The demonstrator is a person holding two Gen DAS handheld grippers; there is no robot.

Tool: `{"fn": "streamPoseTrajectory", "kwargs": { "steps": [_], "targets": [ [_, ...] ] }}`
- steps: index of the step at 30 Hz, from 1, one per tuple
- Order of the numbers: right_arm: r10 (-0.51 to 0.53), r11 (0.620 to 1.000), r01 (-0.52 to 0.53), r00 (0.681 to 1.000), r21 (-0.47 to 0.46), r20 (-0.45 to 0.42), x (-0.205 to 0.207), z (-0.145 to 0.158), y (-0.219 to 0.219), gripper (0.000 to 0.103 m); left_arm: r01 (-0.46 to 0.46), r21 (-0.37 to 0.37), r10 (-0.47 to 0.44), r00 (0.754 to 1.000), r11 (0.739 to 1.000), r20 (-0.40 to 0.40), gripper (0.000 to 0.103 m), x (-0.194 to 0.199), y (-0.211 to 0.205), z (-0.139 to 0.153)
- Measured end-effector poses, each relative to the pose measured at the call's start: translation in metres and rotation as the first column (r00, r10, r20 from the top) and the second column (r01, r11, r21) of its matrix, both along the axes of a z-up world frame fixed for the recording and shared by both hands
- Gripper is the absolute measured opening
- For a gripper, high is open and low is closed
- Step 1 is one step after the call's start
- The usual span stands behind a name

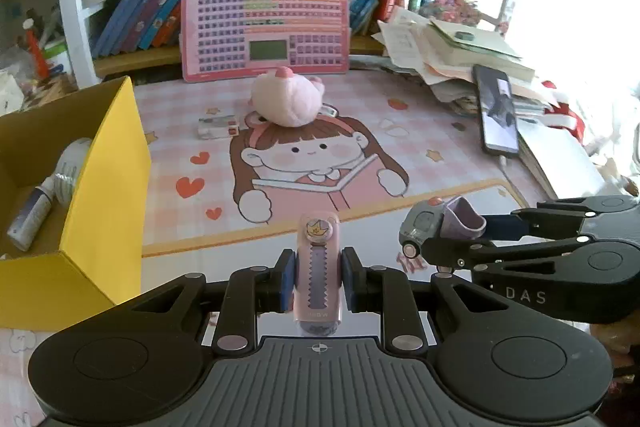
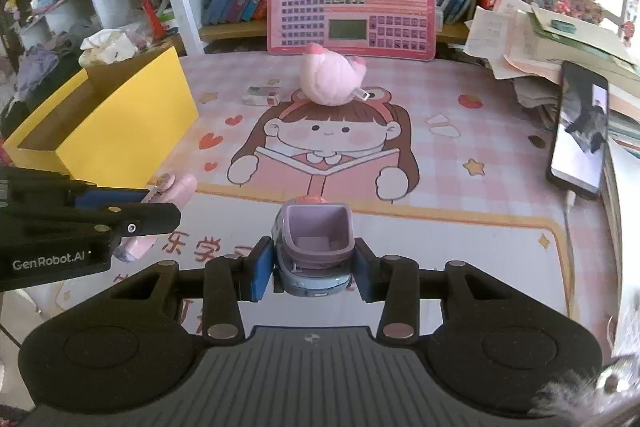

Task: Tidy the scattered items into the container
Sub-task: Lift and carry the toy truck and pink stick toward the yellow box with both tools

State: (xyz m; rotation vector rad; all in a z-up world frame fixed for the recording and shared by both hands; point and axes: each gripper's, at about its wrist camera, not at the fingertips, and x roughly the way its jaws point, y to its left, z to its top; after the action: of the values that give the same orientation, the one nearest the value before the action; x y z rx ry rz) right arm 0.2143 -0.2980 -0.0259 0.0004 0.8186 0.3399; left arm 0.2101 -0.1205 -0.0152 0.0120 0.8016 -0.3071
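My left gripper (image 1: 318, 279) is shut on a pink utility knife (image 1: 318, 267) with a crown sticker, held upright above the desk mat. To its right, my right gripper (image 2: 314, 267) is shut on a grey toy truck (image 2: 314, 251) with a purple bucket. In the left wrist view the right gripper (image 1: 452, 239) and the toy truck (image 1: 440, 223) show at the right; in the right wrist view the left gripper (image 2: 160, 207) with the knife (image 2: 172, 191) shows at the left. The yellow box (image 1: 104, 187) stands at the left, with a small bottle (image 1: 34, 211) and a jar (image 1: 72, 163) inside.
A pink plush toy (image 1: 286, 103) and a small flat box (image 1: 218, 126) lie at the back of the pink cartoon mat (image 1: 420, 147). A pink learning board (image 1: 264, 19) leans on the bookshelf. A phone (image 1: 498, 111) and a paper pile (image 1: 448, 51) crowd the right side.
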Motion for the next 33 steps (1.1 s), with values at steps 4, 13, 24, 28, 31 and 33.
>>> {"fn": "streamPoseTrajectory", "kwargs": {
  "steps": [4, 13, 24, 28, 31, 33],
  "targets": [
    [-0.033, 0.999, 0.034, 0.999, -0.014, 0.023, -0.018, 0.008, 0.008, 0.039, 0.034, -0.016, -0.034, 0.999, 0.999, 0.002, 0.023, -0.014, 0.010, 0.002],
    [-0.099, 0.995, 0.100, 0.994, -0.030, 0.040, -0.063, 0.016, 0.038, 0.039, 0.057, -0.048, -0.056, 0.998, 0.997, 0.022, 0.023, -0.053, 0.053, 0.009],
    [-0.124, 0.991, 0.126, 0.991, -0.043, 0.041, -0.118, 0.017, 0.094, 0.039, 0.050, -0.075, -0.049, 0.999, 0.996, 0.013, 0.023, -0.100, 0.114, 0.010],
    [-0.118, 0.992, 0.120, 0.992, -0.042, 0.045, -0.134, 0.017, 0.115, 0.039, 0.043, -0.089, -0.042, 0.999, 0.995, 0.017, 0.023, -0.116, 0.136, 0.010],
    [-0.101, 0.994, 0.103, 0.994, -0.044, 0.035, -0.146, 0.014, 0.133, 0.039, 0.026, -0.100, -0.025, 1.000, 0.995, 0.013, 0.023, -0.128, 0.154, 0.007],
    [-0.082, 0.996, 0.083, 0.996, -0.045, 0.032, -0.151, 0.013, 0.144, 0.039, 0.010, -0.101, -0.009, 1.000, 0.995, 0.010, 0.023, -0.135, 0.165, 0.006]
  ]
}}
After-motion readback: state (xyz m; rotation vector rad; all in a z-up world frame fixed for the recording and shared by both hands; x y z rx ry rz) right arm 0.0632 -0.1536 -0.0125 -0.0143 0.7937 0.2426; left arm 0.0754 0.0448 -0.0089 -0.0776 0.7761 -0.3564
